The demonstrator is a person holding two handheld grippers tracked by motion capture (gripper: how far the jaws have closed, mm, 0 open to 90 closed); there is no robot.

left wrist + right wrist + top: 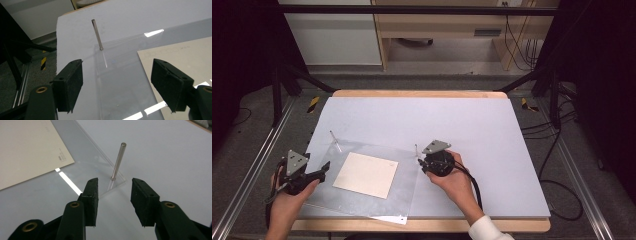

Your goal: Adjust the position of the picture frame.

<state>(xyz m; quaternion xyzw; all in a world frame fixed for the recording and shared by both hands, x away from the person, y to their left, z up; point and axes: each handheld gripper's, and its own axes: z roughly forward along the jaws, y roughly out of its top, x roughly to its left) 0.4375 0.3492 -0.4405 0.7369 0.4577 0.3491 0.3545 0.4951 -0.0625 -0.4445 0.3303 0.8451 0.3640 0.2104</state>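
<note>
Clear acrylic sheet (372, 175) lies flat on the table (492, 130) with a cream card (366, 174) at its middle and a steel pin (118, 161) upright at each far corner, apparently as locating posts, the right gripper (113, 192) wide open just short of its pin and the left gripper (117, 85) gaping over the sheet's left edge.

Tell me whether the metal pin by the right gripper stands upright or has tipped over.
Upright. The metal pin stands on end at the corner of the clear acrylic sheet, just ahead of the right gripper, whose jaws are apart.
</note>
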